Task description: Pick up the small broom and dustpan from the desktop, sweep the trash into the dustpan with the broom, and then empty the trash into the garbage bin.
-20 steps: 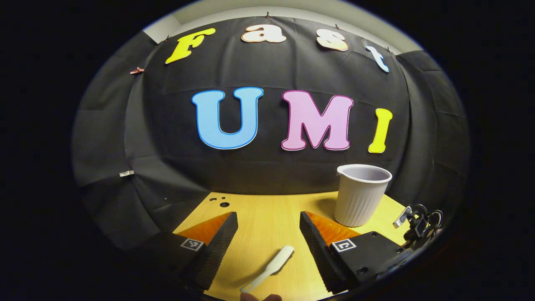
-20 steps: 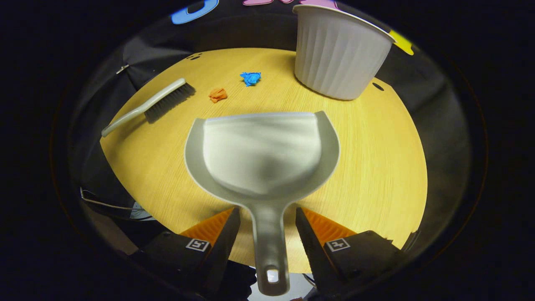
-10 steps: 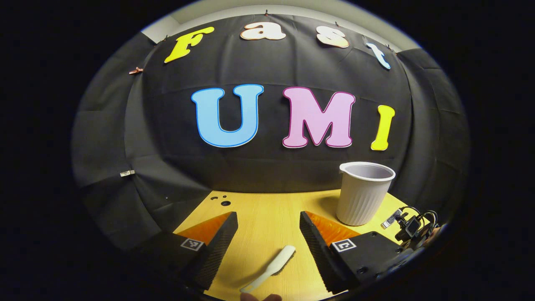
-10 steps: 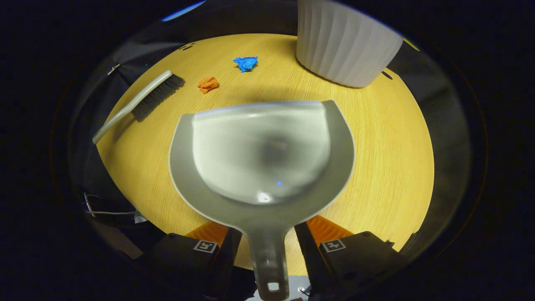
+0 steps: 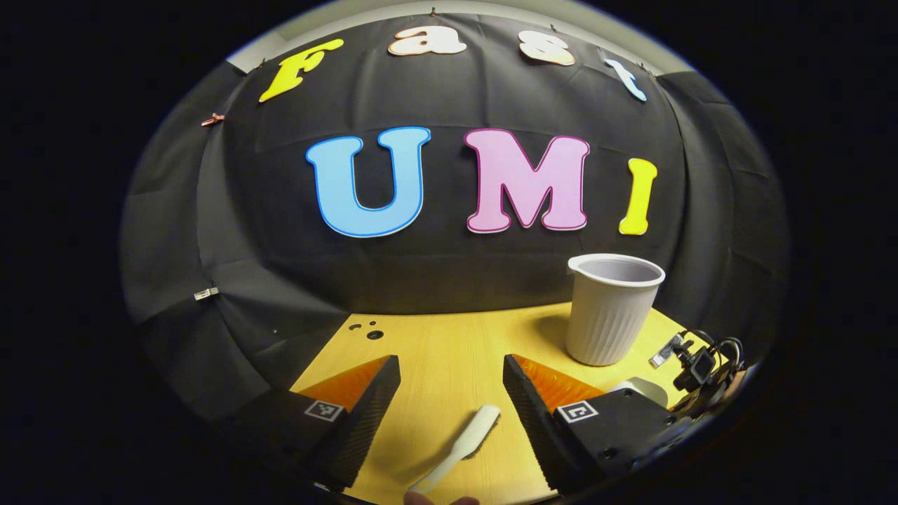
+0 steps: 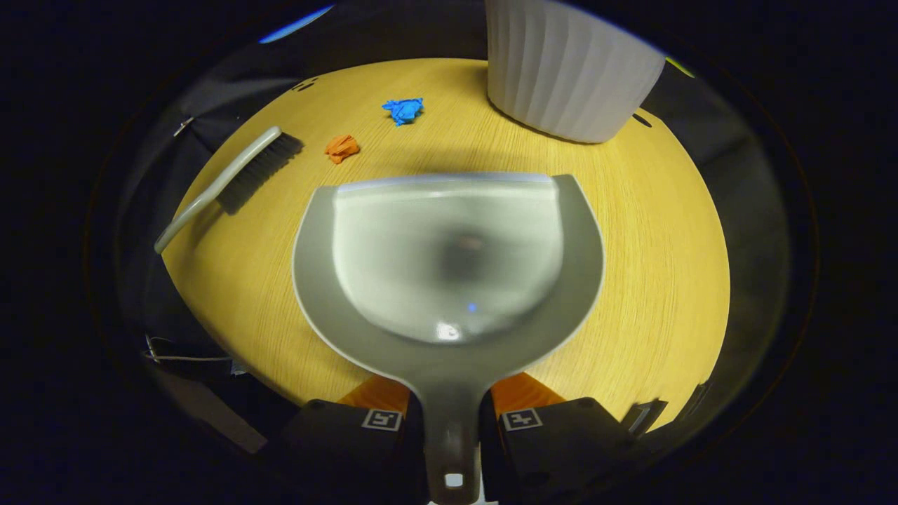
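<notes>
A grey dustpan [image 6: 449, 259] lies flat on the wooden desktop [image 6: 652, 280], its mouth facing away from me. My right gripper [image 6: 450, 421] is shut on the dustpan's handle [image 6: 449, 449], both fingers pressing its sides. The small broom [image 6: 231, 182] lies at the left, dark bristles toward the trash. An orange scrap [image 6: 342, 147] and a blue scrap [image 6: 403, 110] lie beyond the pan. The white ribbed garbage bin [image 6: 568, 70] stands at the back right. My left gripper [image 5: 451, 389] stands open over the broom's pale handle [image 5: 459, 447]; the bin [image 5: 612, 308] is to its right.
The round desktop [image 5: 449, 344] ends at the black cloth wall behind. Small holes [image 5: 372, 334] mark the tabletop's far left. The other gripper's camera and cables [image 5: 698, 365] show at the right edge of the left gripper view.
My right gripper moved forward along the dustpan's handle and its fingers closed from open onto it. The left gripper drifted slightly, still open above the broom's handle.
</notes>
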A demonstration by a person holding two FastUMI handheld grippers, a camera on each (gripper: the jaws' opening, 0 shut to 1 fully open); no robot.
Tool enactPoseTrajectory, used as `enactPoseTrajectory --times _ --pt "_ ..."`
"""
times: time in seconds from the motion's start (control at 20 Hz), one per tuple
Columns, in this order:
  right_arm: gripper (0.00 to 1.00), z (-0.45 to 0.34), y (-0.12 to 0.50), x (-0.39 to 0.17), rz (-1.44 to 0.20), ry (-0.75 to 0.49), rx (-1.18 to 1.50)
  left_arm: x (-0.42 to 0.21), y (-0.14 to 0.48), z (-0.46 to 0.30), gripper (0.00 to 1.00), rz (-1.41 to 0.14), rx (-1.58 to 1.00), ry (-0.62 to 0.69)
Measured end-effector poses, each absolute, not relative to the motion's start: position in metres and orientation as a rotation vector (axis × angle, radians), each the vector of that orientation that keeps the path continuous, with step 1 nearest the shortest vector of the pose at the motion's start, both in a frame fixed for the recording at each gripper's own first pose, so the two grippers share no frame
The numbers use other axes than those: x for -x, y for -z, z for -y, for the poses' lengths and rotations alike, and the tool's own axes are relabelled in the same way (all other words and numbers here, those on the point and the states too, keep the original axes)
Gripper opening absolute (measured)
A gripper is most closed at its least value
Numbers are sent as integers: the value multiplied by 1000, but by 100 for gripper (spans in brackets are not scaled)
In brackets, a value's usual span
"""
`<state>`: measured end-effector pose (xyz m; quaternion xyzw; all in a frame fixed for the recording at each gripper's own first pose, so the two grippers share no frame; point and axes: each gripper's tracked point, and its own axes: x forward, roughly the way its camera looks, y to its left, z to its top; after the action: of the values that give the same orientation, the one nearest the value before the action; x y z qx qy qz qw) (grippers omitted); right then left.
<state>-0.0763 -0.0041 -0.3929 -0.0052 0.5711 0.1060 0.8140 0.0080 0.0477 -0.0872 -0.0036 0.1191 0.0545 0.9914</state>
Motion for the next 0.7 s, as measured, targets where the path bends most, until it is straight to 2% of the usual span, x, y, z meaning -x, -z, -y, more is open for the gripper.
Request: enactPoseTrajectory --times 0.1,0.15,0.2,0.3,0.4,0.45,0.7 --pt "37 5 387 76 -1186 -235 23 -7 100 -51 96 -279 2 -90" --pt "34 7 382 76 -1169 -242 39 -7 107 -52 93 -304 -5 -76" --pt "40 10 375 76 -1151 -251 59 -7 116 -52 93 -335 -13 -56" --pt "36 14 365 76 -1124 -270 94 -4 139 -52 93 -410 -35 -4" --pt "40 19 358 79 -1109 -277 115 -3 160 -55 93 -486 -69 28" --pt "37 21 356 80 -1106 -279 120 -2 169 -57 93 -514 -91 48" --pt "36 31 353 88 -1104 -269 124 14 235 -49 95 -761 -194 247"
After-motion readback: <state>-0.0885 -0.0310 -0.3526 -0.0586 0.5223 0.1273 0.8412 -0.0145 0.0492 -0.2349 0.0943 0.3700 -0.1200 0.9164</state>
